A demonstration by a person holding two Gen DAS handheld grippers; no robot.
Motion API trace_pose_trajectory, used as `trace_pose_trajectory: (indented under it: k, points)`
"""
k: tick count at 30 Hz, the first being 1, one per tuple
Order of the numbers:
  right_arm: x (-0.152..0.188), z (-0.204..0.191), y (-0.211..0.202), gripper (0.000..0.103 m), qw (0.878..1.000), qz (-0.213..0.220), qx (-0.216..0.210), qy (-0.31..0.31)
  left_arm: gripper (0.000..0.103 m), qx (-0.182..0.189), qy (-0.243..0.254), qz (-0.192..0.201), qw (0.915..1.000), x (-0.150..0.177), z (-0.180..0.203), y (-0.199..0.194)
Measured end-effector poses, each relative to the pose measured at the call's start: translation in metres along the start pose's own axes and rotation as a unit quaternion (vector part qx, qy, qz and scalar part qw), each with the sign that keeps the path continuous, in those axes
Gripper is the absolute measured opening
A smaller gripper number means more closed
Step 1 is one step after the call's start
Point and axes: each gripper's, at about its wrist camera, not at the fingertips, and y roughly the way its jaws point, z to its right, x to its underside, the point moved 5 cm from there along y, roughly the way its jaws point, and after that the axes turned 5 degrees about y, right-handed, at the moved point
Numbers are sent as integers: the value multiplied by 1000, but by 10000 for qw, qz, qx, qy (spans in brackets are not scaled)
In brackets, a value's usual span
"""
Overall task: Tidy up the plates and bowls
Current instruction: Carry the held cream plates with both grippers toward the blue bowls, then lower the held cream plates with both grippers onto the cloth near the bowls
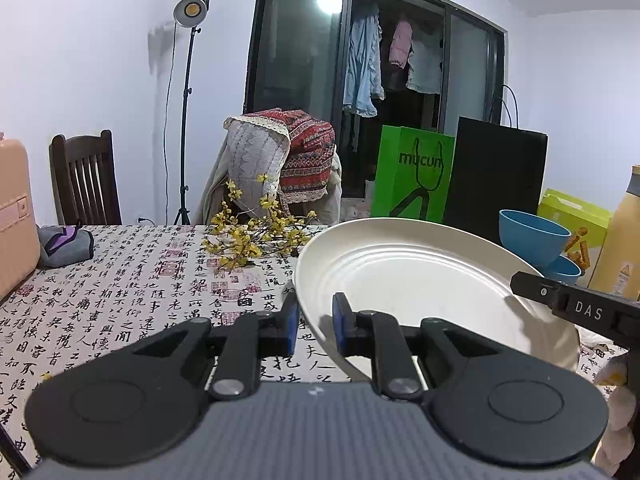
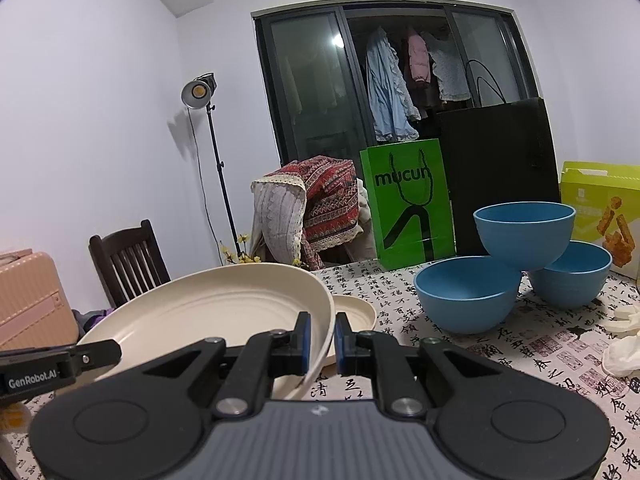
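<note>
1. I hold the cream plate (image 1: 408, 280) tilted above the tablecloth (image 1: 120, 300), one gripper on each side of its rim.
2. My left gripper (image 1: 315, 326) pinches the plate's left rim; my right gripper (image 2: 322, 340) pinches the right rim. Both stand narrow on it.
3. A second plate (image 2: 356, 312) lies flat just beyond the held rim.
4. Three blue bowls (image 2: 524, 228) sit to the right, one propped on two.
5. Bare cloth lies left of the plate; a flower sprig (image 1: 256, 236) lies near the far edge.
</note>
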Motion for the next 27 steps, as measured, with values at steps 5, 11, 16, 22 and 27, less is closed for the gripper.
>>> trace_pose_trajectory:
  k: [5,11,16,22,27]
  points:
    - [1,8,-5,12,10000,-28,-3,40,17,-2,-16,12,10000,0,8,-5]
    - [3,19,-12,12,9999,-45,-15,112,17,-5,20,15,10000,1,16,-9]
    - [0,28,-20,12,9998,1,-16,179,18,27,51,33,10000,1,32,-17]
    - [0,40,-29,12,9997,19,25,228,18,74,92,23,9999,1,47,-21]
    - [-1,52,-37,12,9995,80,52,294,18,121,122,26,9998,1,59,-22]
